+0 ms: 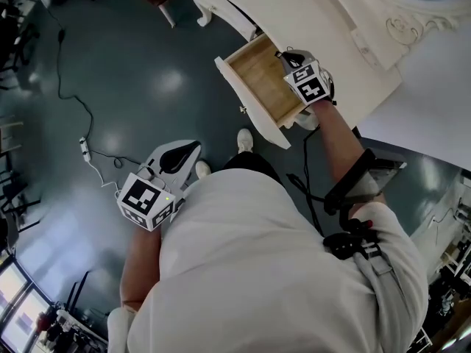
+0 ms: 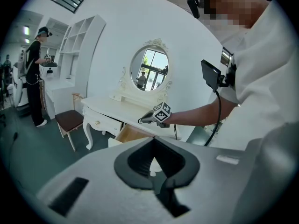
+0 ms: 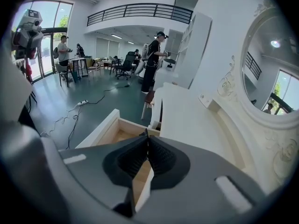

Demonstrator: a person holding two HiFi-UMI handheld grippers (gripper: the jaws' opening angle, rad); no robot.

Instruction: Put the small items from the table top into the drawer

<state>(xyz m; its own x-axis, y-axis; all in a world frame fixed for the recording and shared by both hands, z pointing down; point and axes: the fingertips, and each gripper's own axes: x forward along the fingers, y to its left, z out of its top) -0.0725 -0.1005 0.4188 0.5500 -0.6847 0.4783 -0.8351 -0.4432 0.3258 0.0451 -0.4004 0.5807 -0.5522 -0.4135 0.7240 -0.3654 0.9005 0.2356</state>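
Note:
The white dressing table [image 1: 309, 13] has its wooden drawer [image 1: 259, 79] pulled open, and I see nothing lying in the part that shows. My right gripper [image 1: 280, 53] hovers over the drawer's right side by the table edge, shut, with nothing between its jaws. In the right gripper view the gripper [image 3: 146, 133] points along the drawer [image 3: 117, 130] and the table top [image 3: 187, 120]. A small white box-like item [image 3: 206, 101] lies on the table top [image 1: 363, 45]. My left gripper [image 1: 193, 148] hangs low over the floor, shut and holding nothing.
A mirror [image 2: 149, 69] stands on the table and a brown-seated stool [image 2: 70, 120] beside it. A cable with a power strip [image 1: 85, 149] trails over the dark floor. One person [image 2: 35, 73] stands by white shelves, others [image 3: 152, 59] further back.

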